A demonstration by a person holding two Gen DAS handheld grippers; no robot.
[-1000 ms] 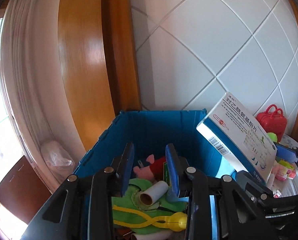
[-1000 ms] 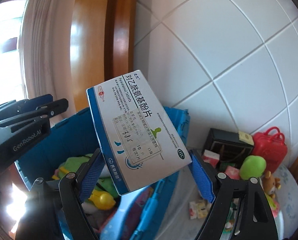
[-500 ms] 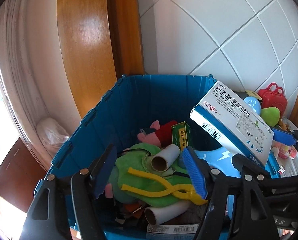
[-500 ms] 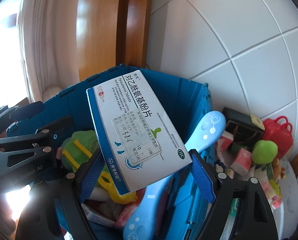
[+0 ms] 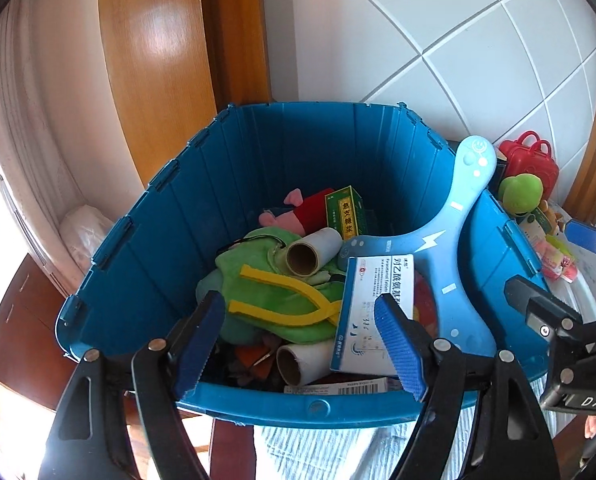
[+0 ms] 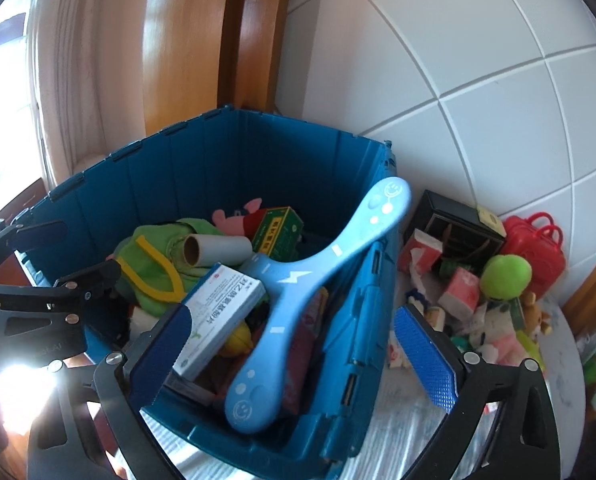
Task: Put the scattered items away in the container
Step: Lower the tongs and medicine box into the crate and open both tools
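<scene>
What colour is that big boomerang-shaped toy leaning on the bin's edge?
Light blue, with white dots, a lightning bolt and smiley faces. The boomerang toy shows best in the right wrist view.

White tiled wall (image 5: 438, 32) with grey grout lines, glossy wooden door frame (image 5: 158, 60) left of the wall, pale curtain (image 5: 38, 112) left of the frame, bright daylight beyond the curtain, dark wooden furniture (image 5: 14, 320) below the curtain

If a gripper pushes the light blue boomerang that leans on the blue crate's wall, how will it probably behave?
The light blue boomerang looks like stiff moulded plastic, so it should keep its shape. One arm sticks out over the rim of the blue crate, so a push there would likely pivot or tip it. Its smooth surface may slip between jaws.
</scene>
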